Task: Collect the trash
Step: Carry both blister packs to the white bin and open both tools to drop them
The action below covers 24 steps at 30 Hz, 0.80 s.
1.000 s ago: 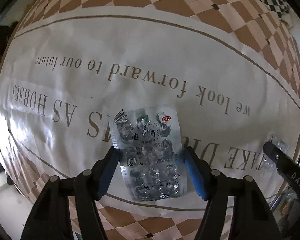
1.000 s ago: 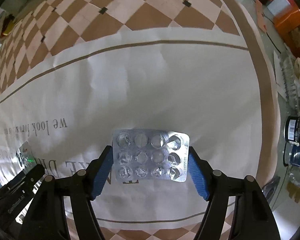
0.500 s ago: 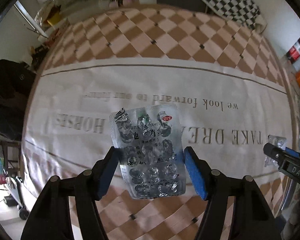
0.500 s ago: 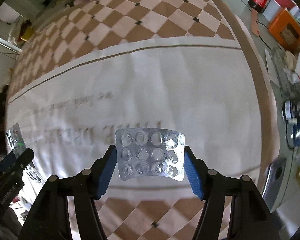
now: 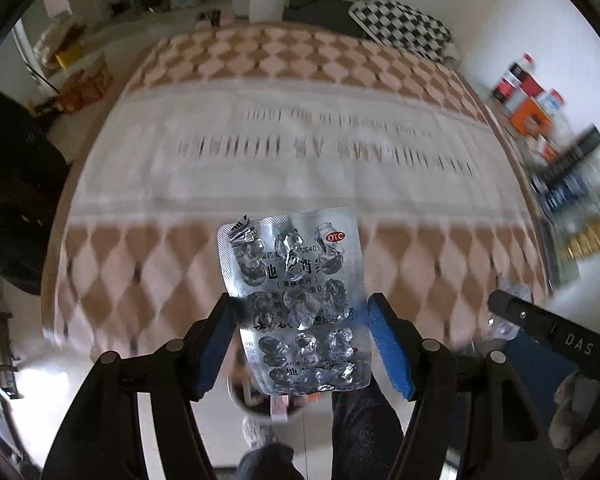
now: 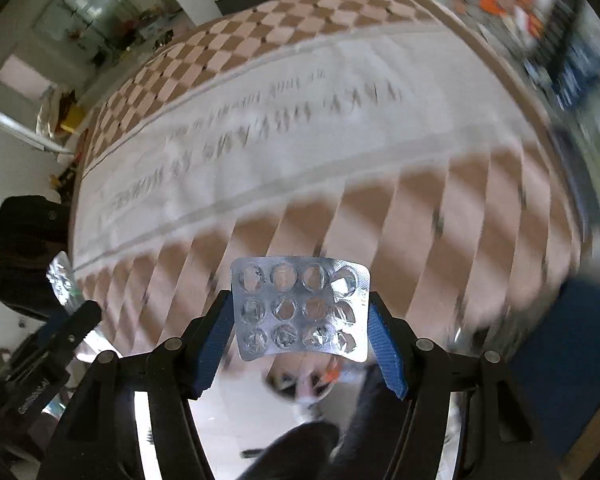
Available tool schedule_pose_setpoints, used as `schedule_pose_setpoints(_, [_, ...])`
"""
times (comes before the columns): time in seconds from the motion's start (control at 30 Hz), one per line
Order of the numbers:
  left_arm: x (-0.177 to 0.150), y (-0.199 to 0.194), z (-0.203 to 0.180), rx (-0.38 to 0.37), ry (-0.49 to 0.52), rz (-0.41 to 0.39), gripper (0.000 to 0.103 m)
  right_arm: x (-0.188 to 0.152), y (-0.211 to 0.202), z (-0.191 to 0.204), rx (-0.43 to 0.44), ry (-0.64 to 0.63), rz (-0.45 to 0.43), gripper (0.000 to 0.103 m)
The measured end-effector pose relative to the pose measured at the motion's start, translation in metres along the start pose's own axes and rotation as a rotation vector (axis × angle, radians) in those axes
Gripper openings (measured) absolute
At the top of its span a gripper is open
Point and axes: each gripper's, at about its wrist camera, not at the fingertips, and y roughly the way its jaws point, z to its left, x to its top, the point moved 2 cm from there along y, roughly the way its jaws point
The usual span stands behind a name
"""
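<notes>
A silver blister pack with an OTC mark (image 5: 292, 248), its pockets crushed, stands upright between the blue pads of my left gripper (image 5: 300, 312), which is shut on its lower half. A second empty blister pack (image 6: 300, 280) lies crosswise in my right gripper (image 6: 300, 304), also shut on it. Both grippers hang past the near edge of the table with the checkered cloth (image 5: 284, 152). Each gripper shows in the other's view: the right one (image 5: 548, 332) at the right, the left one (image 6: 60, 344) at the lower left with its pack (image 6: 62, 280).
Below the packs on the pale floor sits a blurred round container (image 6: 276, 384) with white and orange bits inside. A person's dark trouser leg (image 5: 364, 420) and slipper (image 5: 260, 432) are beside it. Boxes and bottles (image 5: 532, 112) crowd the right side. A black bag (image 5: 16, 200) stands at the left.
Both grippers rose and pulled back from over the cloth's lettered white middle to beyond its near edge, each keeping its blister pack. Floor, legs and the round container came into view.
</notes>
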Motion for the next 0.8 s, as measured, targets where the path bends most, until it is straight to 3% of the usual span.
schedule_pose_setpoints(0.17, [-0.074, -0.006, 0.037, -0.034, 0.011, 0.083, 0.064, -0.114, 0.019, 0.006, -0.003, 0.066, 0.097, 0.067])
schedule_pose_setpoints(0.33, [-0.137, 0.037, 0.06, -0.045, -0.006, 0.208, 0.064, -0.19, 0.081, -0.012, -0.01, 0.116, 0.233, 0.067])
schedule_pose_setpoints(0.43, [-0.173, 0.099, 0.075, -0.08, -0.058, 0.302, 0.064, -0.22, 0.143, -0.031, 0.012, 0.177, 0.311, 0.067])
schedule_pose_setpoints(0.53, [-0.203, 0.186, 0.092, -0.127, -0.147, 0.391, 0.064, -0.237, 0.225, -0.053, 0.033, 0.235, 0.365, 0.067])
schedule_pose_setpoints(0.67, [-0.236, 0.311, 0.108, -0.201, -0.245, 0.505, 0.064, -0.244, 0.318, -0.072, 0.044, 0.28, 0.411, 0.067])
schedule_pose_setpoints(0.8, [-0.256, 0.391, 0.119, -0.216, -0.291, 0.549, 0.064, -0.243, 0.399, -0.076, 0.047, 0.25, 0.442, 0.067])
